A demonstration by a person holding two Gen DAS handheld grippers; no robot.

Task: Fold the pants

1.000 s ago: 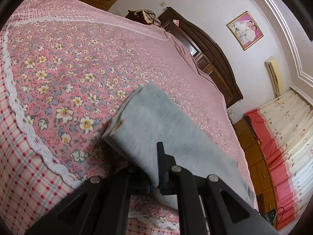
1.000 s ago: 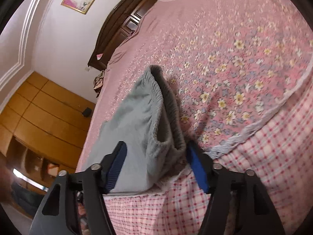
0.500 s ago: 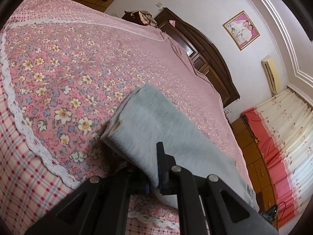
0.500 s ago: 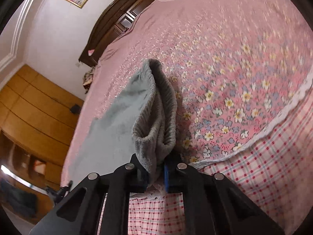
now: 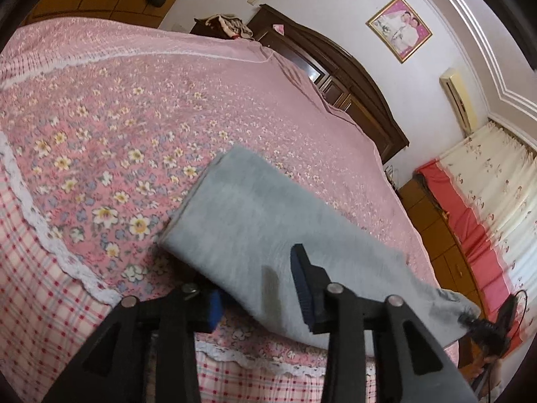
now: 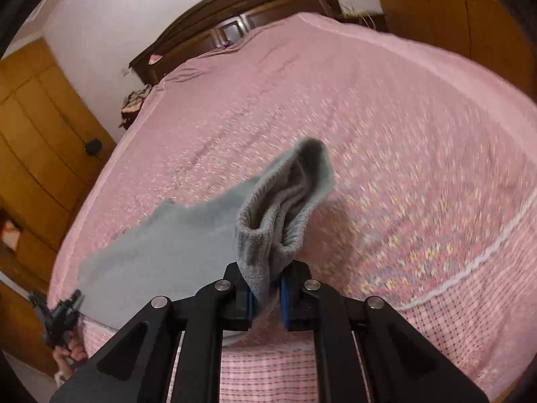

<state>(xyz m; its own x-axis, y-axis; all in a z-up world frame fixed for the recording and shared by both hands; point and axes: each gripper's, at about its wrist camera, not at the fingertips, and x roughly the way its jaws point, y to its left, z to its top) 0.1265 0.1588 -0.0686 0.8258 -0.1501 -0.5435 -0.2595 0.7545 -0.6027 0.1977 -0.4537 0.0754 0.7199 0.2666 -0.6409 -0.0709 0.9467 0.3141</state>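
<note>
Grey pants (image 5: 255, 235) on floral bedspread (image 5: 100, 134), halved lengthwise. Right gripper (image 6: 266, 294) pinches bunched waistband (image 6: 285, 211), raised. Left gripper (image 5: 258, 288) opening, hem end loose between jaws. Crosswise folds remain.

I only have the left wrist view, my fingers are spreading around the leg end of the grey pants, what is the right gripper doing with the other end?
Observer: The right gripper is shut on the bunched elastic waistband of the grey pants.
Operator: Is that waistband lying on the bed?
Observer: No, it stands up off the pink bedspread, with the fabric sloping away towards the left gripper.
Operator: Anything lying further up the bed on that side?
Observer: No, the bedspread looks bare up to the dark headboard, though the picture is blurred.
</note>
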